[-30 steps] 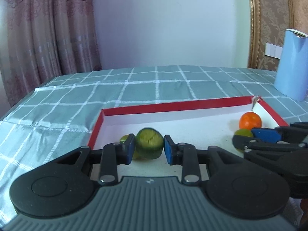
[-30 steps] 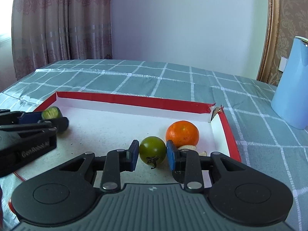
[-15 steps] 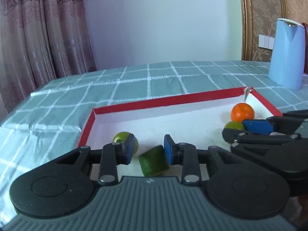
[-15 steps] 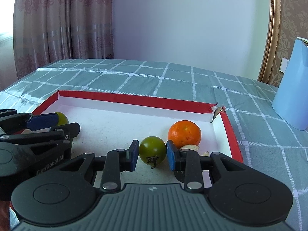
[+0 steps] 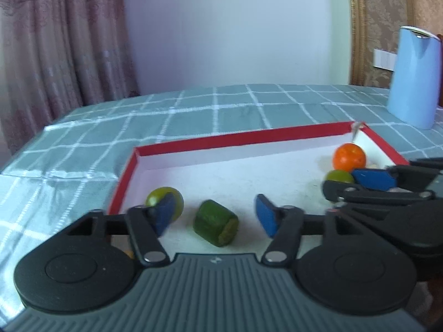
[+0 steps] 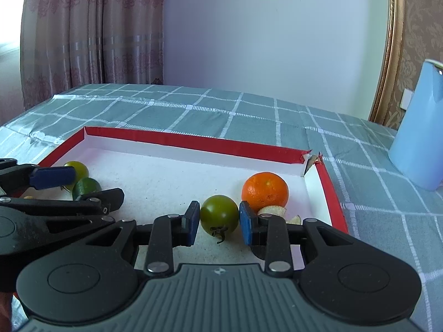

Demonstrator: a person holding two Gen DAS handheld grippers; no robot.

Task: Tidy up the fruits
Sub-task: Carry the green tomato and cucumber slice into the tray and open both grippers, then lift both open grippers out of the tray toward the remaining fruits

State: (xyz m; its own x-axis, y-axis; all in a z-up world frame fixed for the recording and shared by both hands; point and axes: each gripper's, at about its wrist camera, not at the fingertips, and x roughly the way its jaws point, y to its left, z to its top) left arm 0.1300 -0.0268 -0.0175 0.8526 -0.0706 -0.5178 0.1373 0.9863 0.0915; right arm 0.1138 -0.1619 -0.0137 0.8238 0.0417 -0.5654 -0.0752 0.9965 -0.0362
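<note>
Through my left wrist camera, my left gripper (image 5: 216, 215) hangs low over the near left part of the tray (image 5: 249, 137), a shallow box with red walls and a white floor that sits on the desk under a green checked cloth (image 5: 193, 110). My jaws here are spread wide and grip nothing. Between them, touching neither pad, a cut piece of cucumber (image 5: 216, 227) lies on its side on the tray floor. Just behind my left pad, near the tray's left wall, sits a yellow-green tomato (image 5: 156, 196), partly hidden by that pad. Toward the tray's far right corner rests an orange (image 5: 349, 157), and just in front of it a green tomato (image 5: 339, 176), with the blue pad of my right gripper (image 5: 373, 185) reaching in beside it. A blue jug (image 5: 414, 77) stands on the desk beyond the tray's right corner.

Through my right wrist camera, my right gripper (image 6: 219, 222) is down near the tray's (image 6: 193, 139) right end. The green tomato (image 6: 219, 213) sits on the floor between my pads, stem toward me; the pads stand very close on either side, and I cannot tell whether they are pressing it. The orange (image 6: 265, 188) lies just behind my right pad, with pale peeled segments (image 6: 272, 210) beside it, close to the right wall. At the left end I see my left gripper (image 6: 72, 185) from the side, jaws parted, with the cucumber piece (image 6: 86, 186) between them and the yellow-green tomato (image 6: 76, 168) just beyond. The blue jug (image 6: 420, 138) stands on the cloth (image 6: 249, 113) well to the right.
</note>
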